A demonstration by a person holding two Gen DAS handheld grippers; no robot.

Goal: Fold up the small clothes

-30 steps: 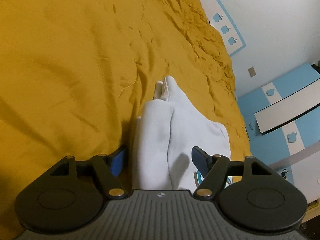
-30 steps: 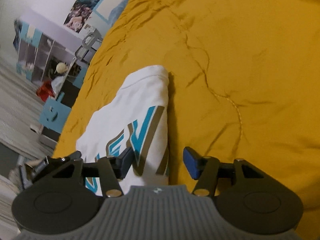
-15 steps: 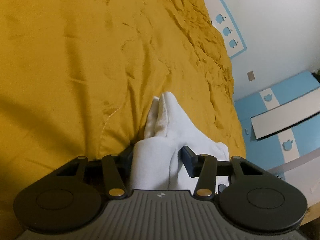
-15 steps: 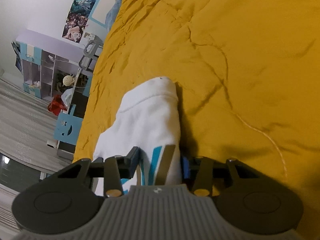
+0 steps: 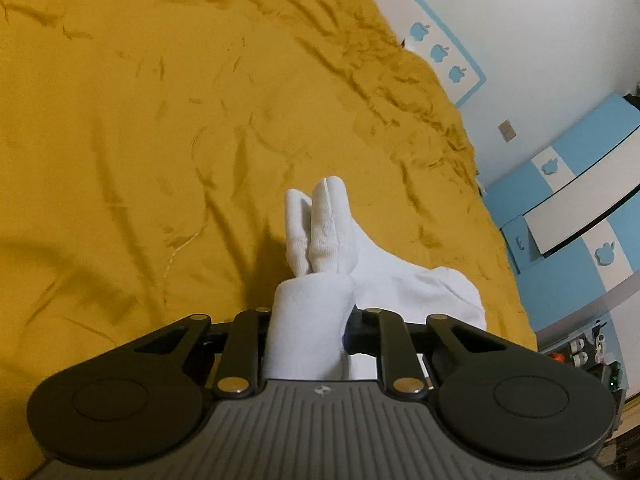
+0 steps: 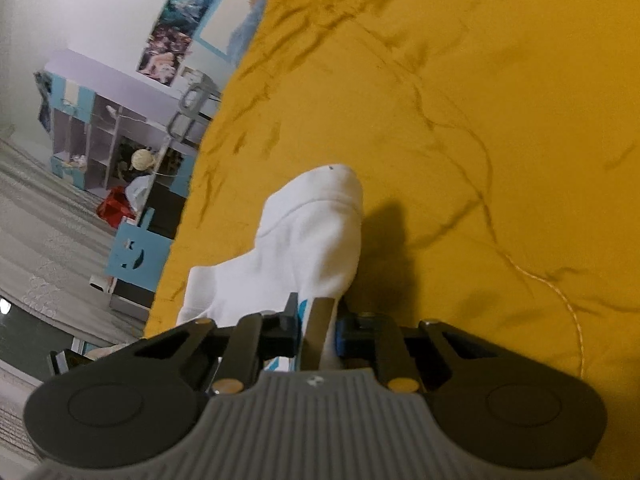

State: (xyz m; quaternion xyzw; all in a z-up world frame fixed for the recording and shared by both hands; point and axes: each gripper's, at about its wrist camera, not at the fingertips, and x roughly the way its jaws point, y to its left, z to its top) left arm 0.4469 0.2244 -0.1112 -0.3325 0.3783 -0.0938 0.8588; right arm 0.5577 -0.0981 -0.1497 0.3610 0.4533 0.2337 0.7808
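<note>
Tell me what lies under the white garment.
The yellow bedspread lies under the white garment, which the left tool and right tool pinch. Anything beneath the folds is covered.

A mustard-yellow bedspread (image 5: 160,120) is lying creased across the bed; a white wall (image 5: 540,20) is rising behind it, carrying a blue-edged strip of apple shapes (image 5: 444,54); blue and white cupboards (image 5: 568,208) are standing beside; posters (image 6: 176,36) are hanging above a lilac shelf unit (image 6: 104,120); grey flooring (image 6: 36,232) is stretching below.
</note>
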